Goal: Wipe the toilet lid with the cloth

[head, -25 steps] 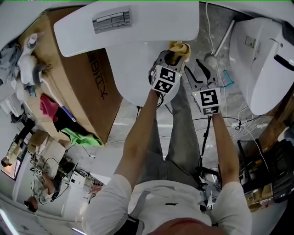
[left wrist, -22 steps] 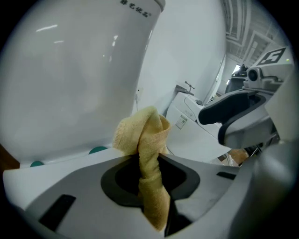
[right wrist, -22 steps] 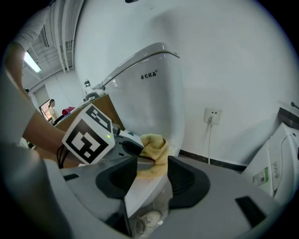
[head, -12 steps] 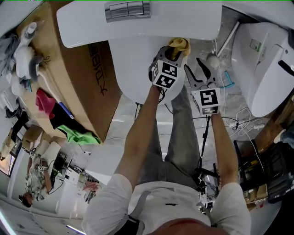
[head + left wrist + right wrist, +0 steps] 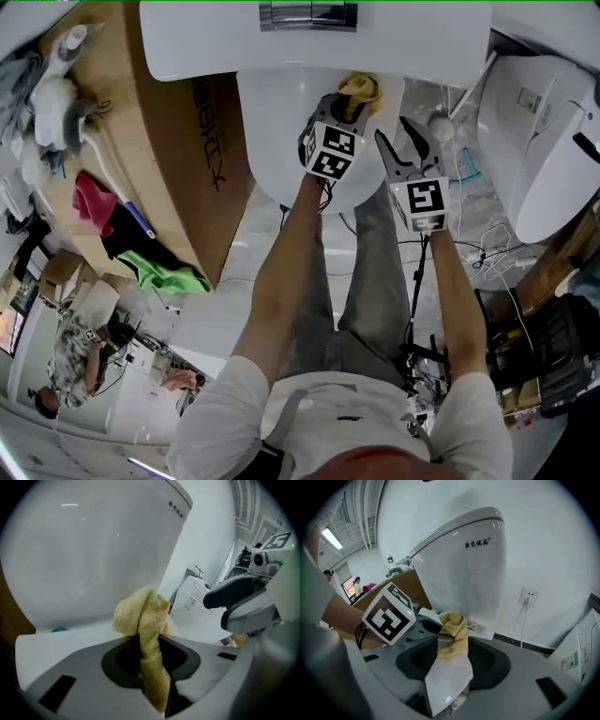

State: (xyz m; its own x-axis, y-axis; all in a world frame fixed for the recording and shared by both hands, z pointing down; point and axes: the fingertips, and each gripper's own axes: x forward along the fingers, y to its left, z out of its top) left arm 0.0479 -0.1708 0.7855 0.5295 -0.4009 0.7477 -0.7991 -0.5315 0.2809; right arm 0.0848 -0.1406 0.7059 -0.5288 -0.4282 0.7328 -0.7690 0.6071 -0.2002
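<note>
Cloth (image 5: pixel 140 613), yellow, is clamped in the left gripper (image 5: pixel 149 641) at the toilet lid (image 5: pixel 281 131); the right gripper (image 5: pixel 401 141) stands apart, holding nothing. The cistern (image 5: pixel 464 573) print is unreadable.

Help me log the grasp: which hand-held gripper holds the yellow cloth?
The left hand-held gripper: its jaws are shut on the yellow cloth. The right hand-held gripper beside it has its jaws apart, with nothing between them.
</note>
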